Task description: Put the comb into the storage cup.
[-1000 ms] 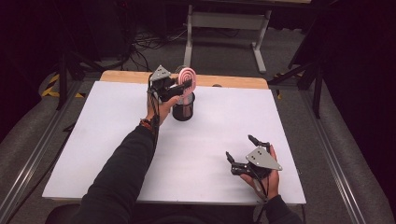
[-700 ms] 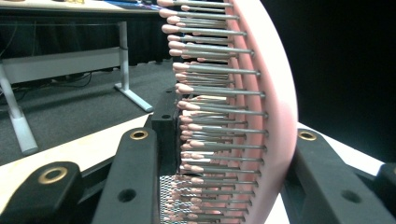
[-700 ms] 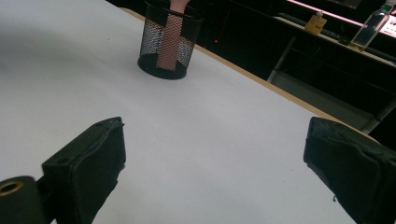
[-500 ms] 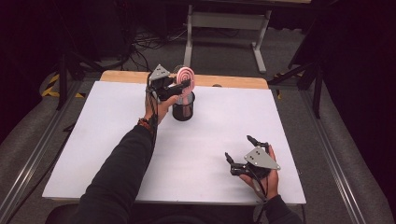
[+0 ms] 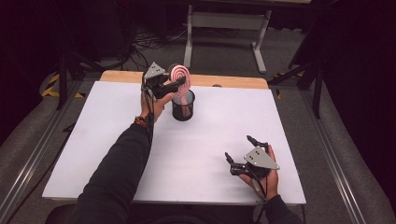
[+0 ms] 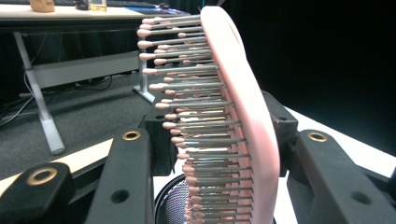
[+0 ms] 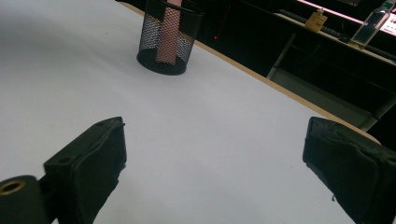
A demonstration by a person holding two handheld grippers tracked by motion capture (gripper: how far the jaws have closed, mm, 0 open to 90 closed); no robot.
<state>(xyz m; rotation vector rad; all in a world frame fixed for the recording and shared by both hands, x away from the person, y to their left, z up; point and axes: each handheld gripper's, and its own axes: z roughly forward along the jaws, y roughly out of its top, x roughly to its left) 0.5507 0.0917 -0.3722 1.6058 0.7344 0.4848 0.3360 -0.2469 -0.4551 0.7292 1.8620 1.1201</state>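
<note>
Left gripper (image 5: 173, 85) clamps hairbrush (image 5: 181, 77) above mesh cup (image 5: 183, 106).

hairbrush (image 6: 243, 116): cut off by the top and bottom edges in the left gripper view; its handle is screened by the mesh cup (image 5: 183, 105) in the high view.
mesh cup rim: cut off by the top edge in the right gripper view, above the handle seen through the mesh.
left claw (image 5: 170, 86): its contact with the hairbrush is too small to be judged in the high view.
items behind the mesh cup on the far desk: blurred, not identifiable.
</note>
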